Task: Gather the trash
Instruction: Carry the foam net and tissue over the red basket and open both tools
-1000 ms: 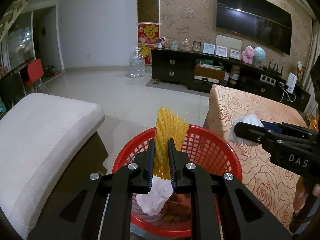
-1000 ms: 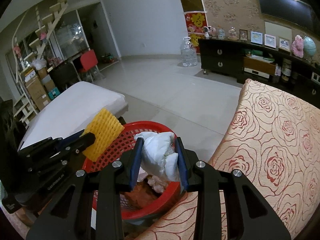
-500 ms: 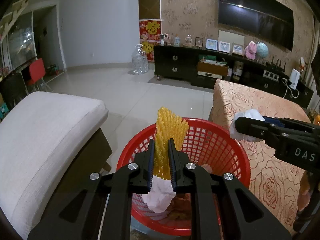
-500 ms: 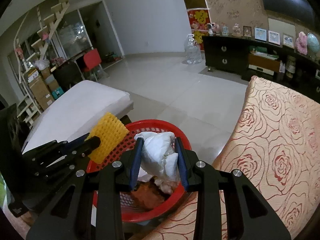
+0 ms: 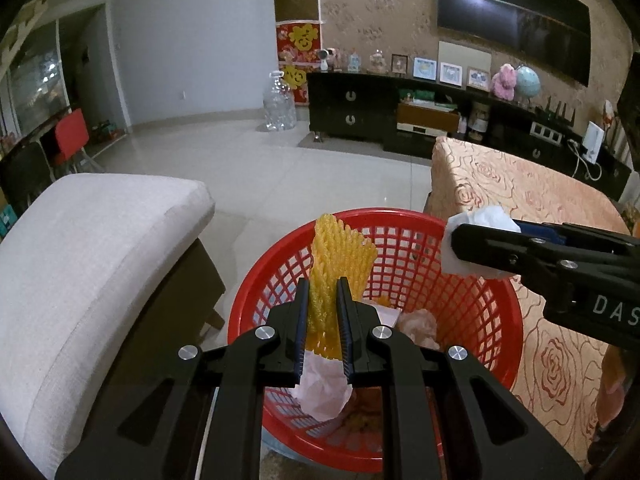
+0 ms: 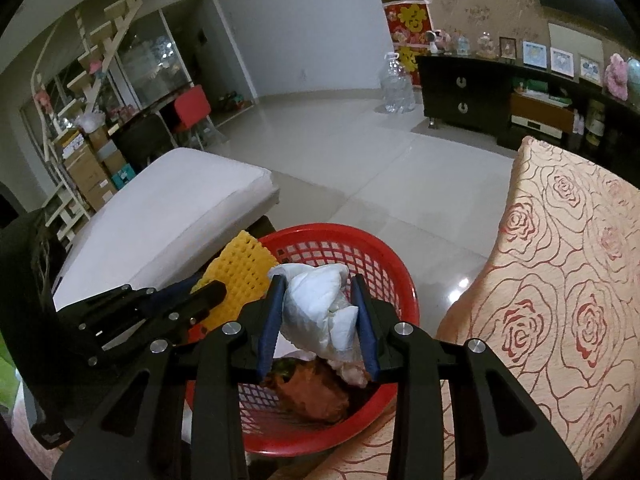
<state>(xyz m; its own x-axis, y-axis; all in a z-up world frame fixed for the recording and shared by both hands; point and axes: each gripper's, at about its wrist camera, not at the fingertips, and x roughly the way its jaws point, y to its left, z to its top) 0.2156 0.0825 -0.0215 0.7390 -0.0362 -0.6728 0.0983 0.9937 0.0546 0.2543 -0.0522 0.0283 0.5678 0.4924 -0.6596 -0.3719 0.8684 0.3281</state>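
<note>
A red mesh basket (image 5: pixel 460 248) (image 6: pixel 372 248) stands on the floor between a white cushion and a rose-patterned table. It holds crumpled paper (image 5: pixel 324 388) and brownish scraps (image 6: pixel 316 392). My left gripper (image 5: pixel 323 300) is shut on a yellow foam fruit net (image 5: pixel 340 256) and holds it over the basket; the net also shows in the right wrist view (image 6: pixel 236 276). My right gripper (image 6: pixel 318 304) is shut on a crumpled white tissue (image 6: pixel 320 304) above the basket; the tissue shows in the left wrist view (image 5: pixel 476 224).
A white cushioned seat (image 5: pixel 92 248) lies left of the basket. The table with a rose-patterned cloth (image 5: pixel 528 200) (image 6: pixel 568 280) is right of it. A dark TV cabinet (image 5: pixel 400 120) and a water jug (image 5: pixel 278 102) stand across the tiled floor.
Both grippers have moved forward over the basket, each still holding its item. The basket now sits more fully beneath them.
</note>
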